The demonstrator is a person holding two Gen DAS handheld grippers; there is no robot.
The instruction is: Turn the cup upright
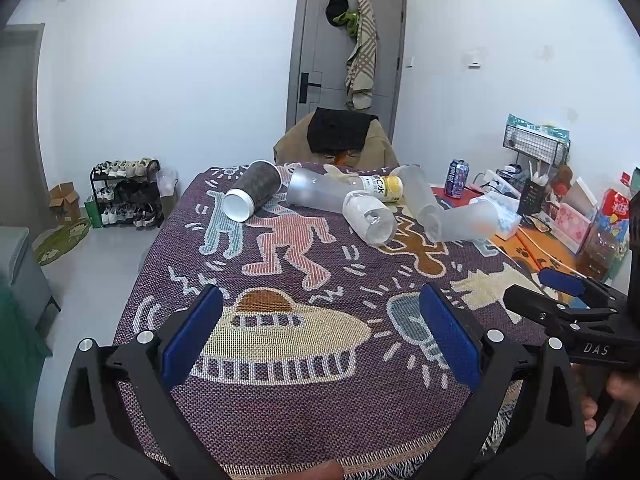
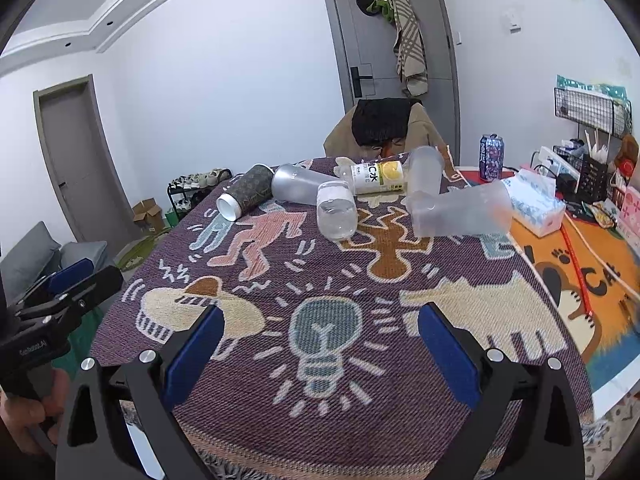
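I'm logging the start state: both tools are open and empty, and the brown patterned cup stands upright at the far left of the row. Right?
Not quite. The brown patterned cup lies on its side on the tablecloth, white end toward the camera, as the left wrist view shows. The rest holds: left tool and right tool are open and empty, and the cup is leftmost.

Toppled cups at the far end of the patterned cloth

We see several cups lying on their sides on the patterned cloth [image 2: 344, 280], none upright: a brown monogram-printed cup [image 2: 245, 196] with a white rim at the left; a frosted translucent cup [image 2: 298, 189] just right of it; a clear cup [image 2: 337, 210] nearer us, base toward us; a large frosted cup [image 2: 460, 209] at the right, near the cloth's edge; and another frosted cup [image 2: 425, 171] behind it. All cluster at the cloth's far end.
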